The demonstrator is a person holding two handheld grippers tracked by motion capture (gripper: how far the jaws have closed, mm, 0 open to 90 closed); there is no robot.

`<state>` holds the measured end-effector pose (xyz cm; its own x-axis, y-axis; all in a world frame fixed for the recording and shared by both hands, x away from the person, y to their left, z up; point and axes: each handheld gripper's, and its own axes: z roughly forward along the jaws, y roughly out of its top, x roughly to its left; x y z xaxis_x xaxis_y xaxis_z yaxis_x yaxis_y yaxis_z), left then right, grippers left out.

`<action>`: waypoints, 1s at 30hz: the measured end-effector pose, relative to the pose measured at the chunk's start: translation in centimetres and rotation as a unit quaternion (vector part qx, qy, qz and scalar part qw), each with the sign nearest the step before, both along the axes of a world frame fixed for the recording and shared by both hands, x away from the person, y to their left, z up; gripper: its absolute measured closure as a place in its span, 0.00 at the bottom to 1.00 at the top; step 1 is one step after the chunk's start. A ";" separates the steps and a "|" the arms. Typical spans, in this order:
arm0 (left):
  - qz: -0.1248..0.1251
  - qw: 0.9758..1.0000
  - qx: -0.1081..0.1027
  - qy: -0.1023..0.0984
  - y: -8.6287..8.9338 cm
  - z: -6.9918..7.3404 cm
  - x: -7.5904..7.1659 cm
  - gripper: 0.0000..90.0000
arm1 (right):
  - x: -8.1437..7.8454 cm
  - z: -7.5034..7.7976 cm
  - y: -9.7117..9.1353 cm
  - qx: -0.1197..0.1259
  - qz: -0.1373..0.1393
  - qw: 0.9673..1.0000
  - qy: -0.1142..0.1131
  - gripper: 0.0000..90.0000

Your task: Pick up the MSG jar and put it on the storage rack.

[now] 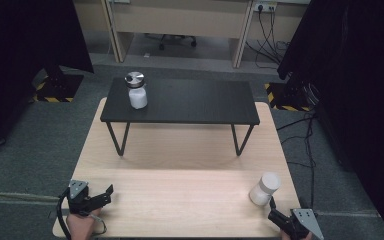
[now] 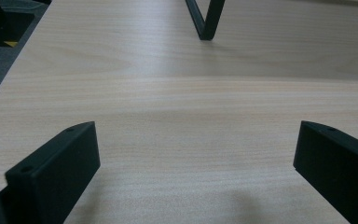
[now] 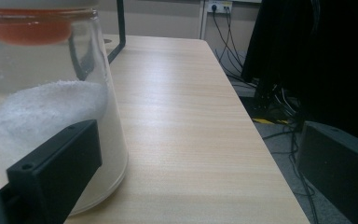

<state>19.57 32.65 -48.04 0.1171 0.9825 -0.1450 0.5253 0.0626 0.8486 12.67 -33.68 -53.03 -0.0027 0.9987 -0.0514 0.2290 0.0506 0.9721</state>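
One jar [image 1: 265,188] of white powder, upright near the desk's [image 1: 180,190] right front edge, just beyond the right gripper [image 1: 275,212], jaws spread wide. Best centred between them before closing, low on the wall. Left gripper [image 1: 105,194] open too, idle, near left.

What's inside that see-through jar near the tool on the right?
The jar holds a white grainy or fluffy filling that reaches partway up. Something orange-red shows near the top. The right tool's near jaw covers the jar's lower part.
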 end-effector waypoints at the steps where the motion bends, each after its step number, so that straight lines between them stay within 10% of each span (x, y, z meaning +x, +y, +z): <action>1: -0.001 1.000 0.001 -0.001 0.0 0.0 0.0 0.00 | 0.0 0.0 0.1 0.000 -0.001 1.000 -0.002 0.00; 30: -0.013 1.000 0.000 -0.002 0.2 -0.1 -0.1 0.00 | -3.0 2.5 0.4 0.017 0.064 0.998 -0.003 0.00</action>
<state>19.49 32.88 -48.16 0.1425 0.9791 -0.1447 0.5230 0.0497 0.8509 9.66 -33.33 -50.51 -0.1301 0.9913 -0.0178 0.2168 0.0459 0.9751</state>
